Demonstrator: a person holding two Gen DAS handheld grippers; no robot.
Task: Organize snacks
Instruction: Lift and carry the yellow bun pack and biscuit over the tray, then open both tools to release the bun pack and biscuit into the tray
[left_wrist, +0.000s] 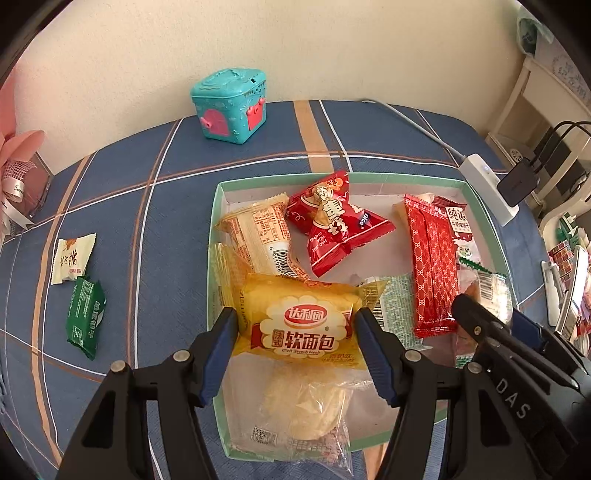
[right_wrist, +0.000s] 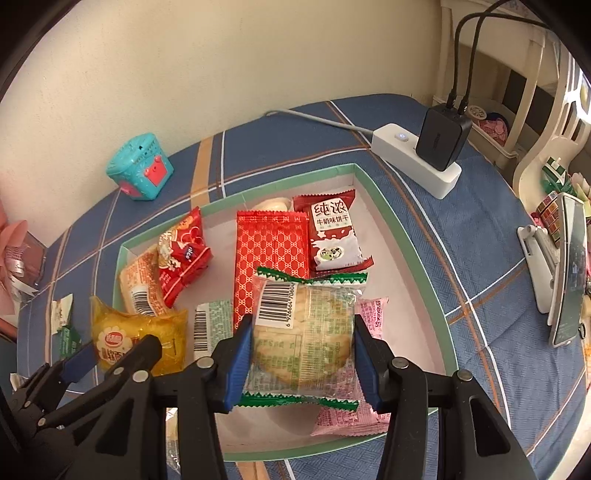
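Both sets of fingers are clamped on snacks over the green-rimmed box. My left fingers grip a yellow bread packet by its two sides, above the box's near corner. My right fingers pinch a clear cracker packet with green zigzag ends – it hangs over a pink packet and a long red one lying inside. Out on the blue checked tabletop, well apart from the box, lie a white packet and a green packet.
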